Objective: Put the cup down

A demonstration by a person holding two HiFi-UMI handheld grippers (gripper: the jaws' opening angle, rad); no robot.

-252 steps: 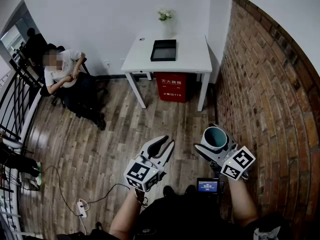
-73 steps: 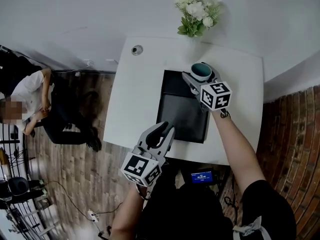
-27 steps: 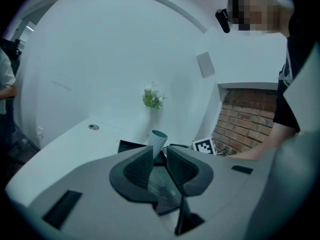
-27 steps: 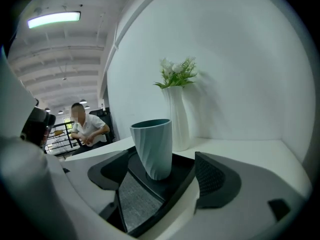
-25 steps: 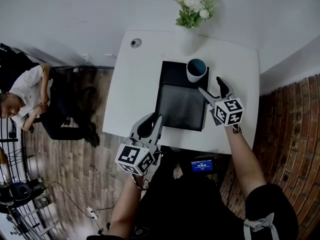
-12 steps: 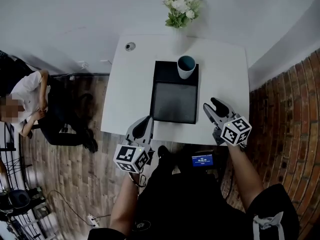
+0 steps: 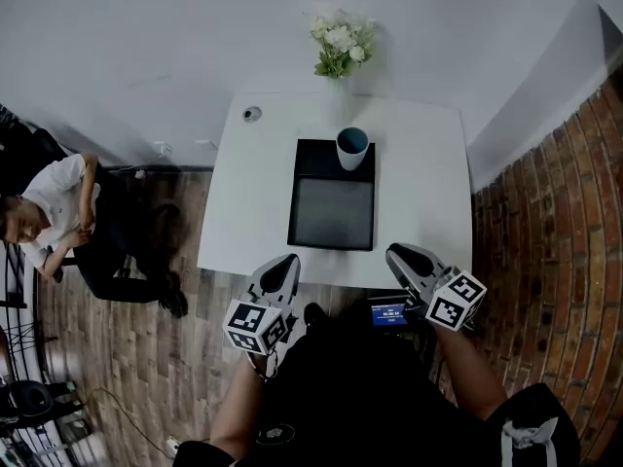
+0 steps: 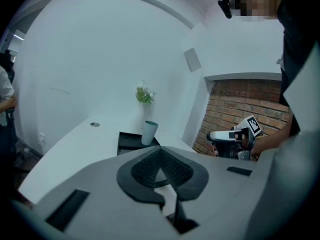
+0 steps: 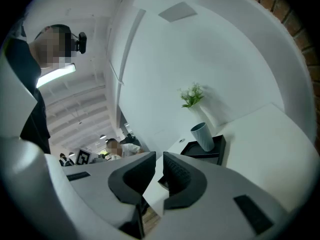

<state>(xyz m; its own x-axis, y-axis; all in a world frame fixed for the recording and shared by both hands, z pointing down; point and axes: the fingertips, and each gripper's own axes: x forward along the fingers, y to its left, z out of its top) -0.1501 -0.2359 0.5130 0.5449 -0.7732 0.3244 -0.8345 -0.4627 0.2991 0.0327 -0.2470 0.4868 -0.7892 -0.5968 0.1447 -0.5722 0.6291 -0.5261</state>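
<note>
On the far end of the tray (image 7: 331,217), the cup (image 7: 351,148) now stands upright alone, since we have pulled our right gripper (image 7: 397,256) back to the near edge of the table (image 7: 428,193), its empty jaws closing, while the left gripper (image 7: 283,266) seems pressed together on nothing, so the placing looks done.

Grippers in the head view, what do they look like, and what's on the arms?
The left gripper and right gripper are light grey with black ribbed pads and a white cube of black square markers at the back. The right one's jaws are closing, nothing between them. Short black sleeves; forearms bare.
</note>
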